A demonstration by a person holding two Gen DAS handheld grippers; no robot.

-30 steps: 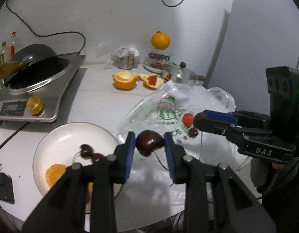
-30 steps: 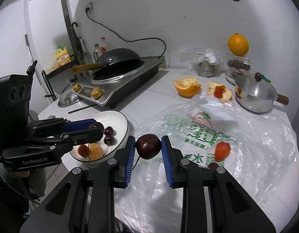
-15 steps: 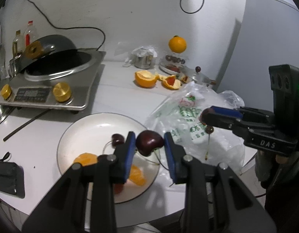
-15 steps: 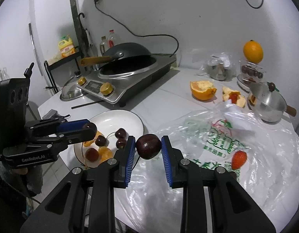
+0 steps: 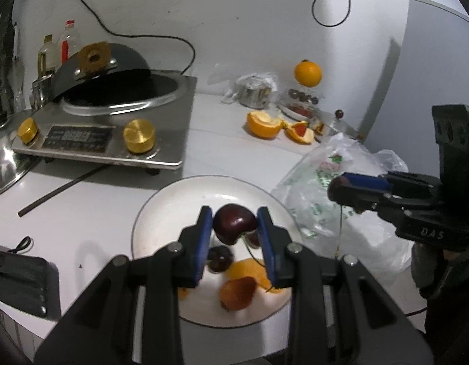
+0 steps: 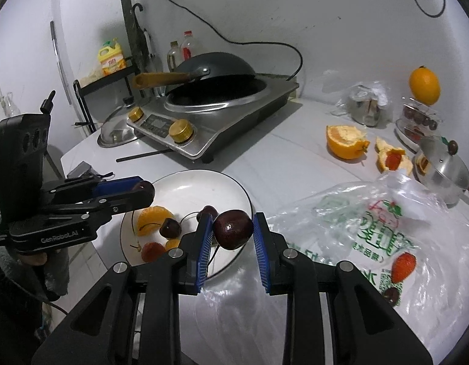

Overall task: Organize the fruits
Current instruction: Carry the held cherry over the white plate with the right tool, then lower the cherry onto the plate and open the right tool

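Two cherries ride in our grip: the left gripper (image 5: pixel 234 228) clamps one cherry (image 5: pixel 234 223) above the white plate (image 5: pixel 173 200), and the right gripper (image 6: pixel 231 232) clamps another cherry (image 6: pixel 233 229) just short of the rim. Next, we judge, lower both and release.

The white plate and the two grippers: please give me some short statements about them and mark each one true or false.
1. Each gripper holds a dark cherry between its blue pads. True: the left gripper is shut on a cherry, and the right gripper on another cherry.
2. The white plate has nothing on it. False: it holds cherries, orange segments and a reddish fruit.
3. A strawberry lies on the plastic bag. True.
4. The whole orange lies on the plate. False: it sits on top of a clear container at the back of the table.
5. The wok stands on the plastic bag. False: it rests on the cooker.
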